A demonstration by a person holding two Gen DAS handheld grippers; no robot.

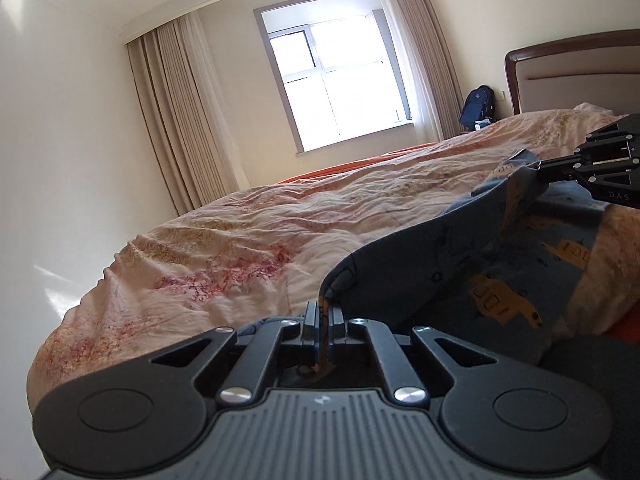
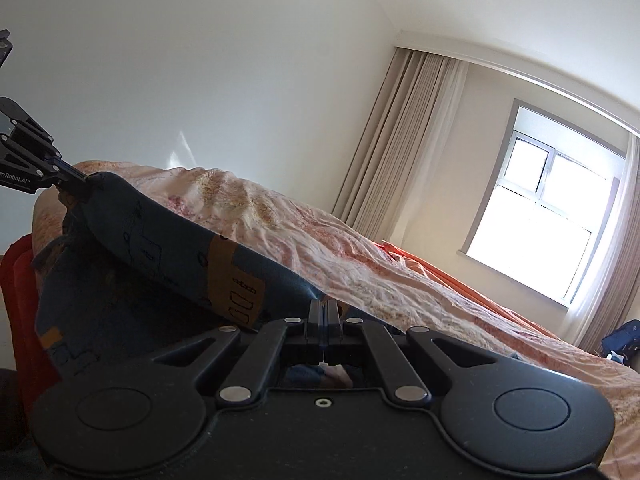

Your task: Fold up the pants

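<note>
We see both the left gripper (image 1: pixel 325 312) and right gripper (image 2: pixel 324 312) clamped on the pants (image 1: pixel 420 264), lifted above the bed (image 1: pixel 240 232).

Readable text is sparse. In the left wrist view, the letters "DAS" are printed in pale characters on the black body of the right gripper (image 1: pixel 538 168), at the right edge. In the right wrist view, the black body of the left gripper (image 2: pixel 86 179) carries white lettering cut by the left frame edge, legible as "enRobot.AI". The pants (image 2: pixel 240 276) bear printed vehicle figures with small marks, possibly lettering, too distorted to read.
</note>
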